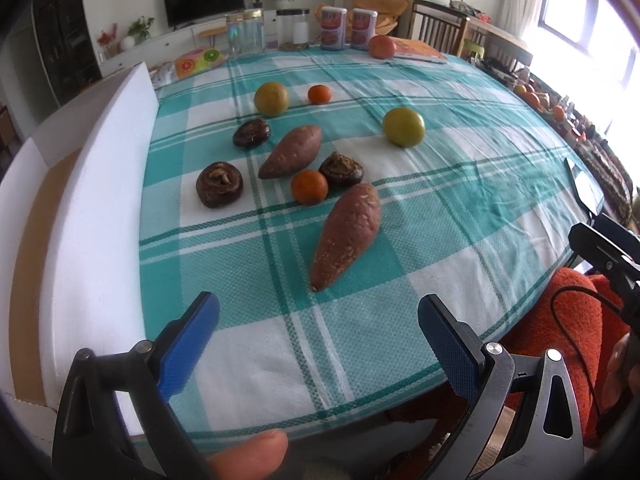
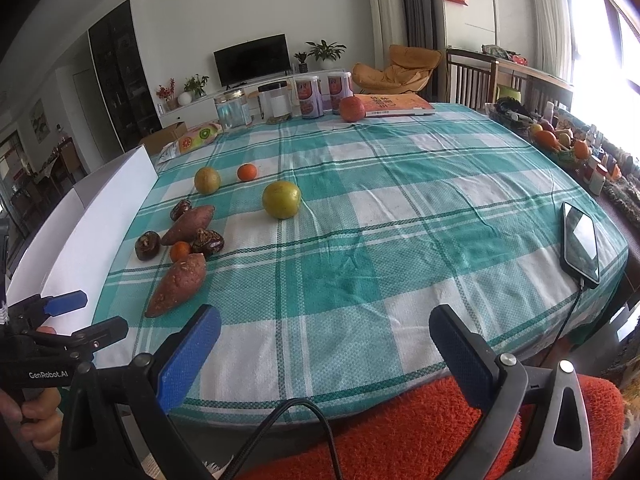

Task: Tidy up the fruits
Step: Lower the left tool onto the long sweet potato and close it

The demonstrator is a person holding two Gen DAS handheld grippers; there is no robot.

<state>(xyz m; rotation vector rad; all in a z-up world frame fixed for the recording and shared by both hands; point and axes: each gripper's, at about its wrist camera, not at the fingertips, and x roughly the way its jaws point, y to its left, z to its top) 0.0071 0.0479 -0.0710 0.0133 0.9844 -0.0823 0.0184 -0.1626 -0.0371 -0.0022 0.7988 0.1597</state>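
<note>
On the teal checked tablecloth (image 1: 440, 208) lie two sweet potatoes, a near one (image 1: 347, 236) (image 2: 178, 283) and a far one (image 1: 291, 151). Around them are three dark brown water chestnuts (image 1: 219, 189), two small oranges (image 1: 309, 187) (image 1: 319, 94) and two yellow-green fruits (image 1: 403, 126) (image 1: 271, 98). A red fruit (image 1: 382, 47) sits at the far edge. My left gripper (image 1: 318, 318) is open and empty, just short of the near sweet potato. My right gripper (image 2: 325, 330) is open and empty over the table's near edge, right of the fruits.
A white foam board (image 1: 104, 184) stands along the table's left side. Jars (image 1: 245, 34), two cans (image 1: 333, 27) and a book (image 1: 420, 51) line the far edge. A phone (image 2: 581, 245) on a cable lies at the right. An orange fuzzy sleeve (image 2: 420, 432) is below.
</note>
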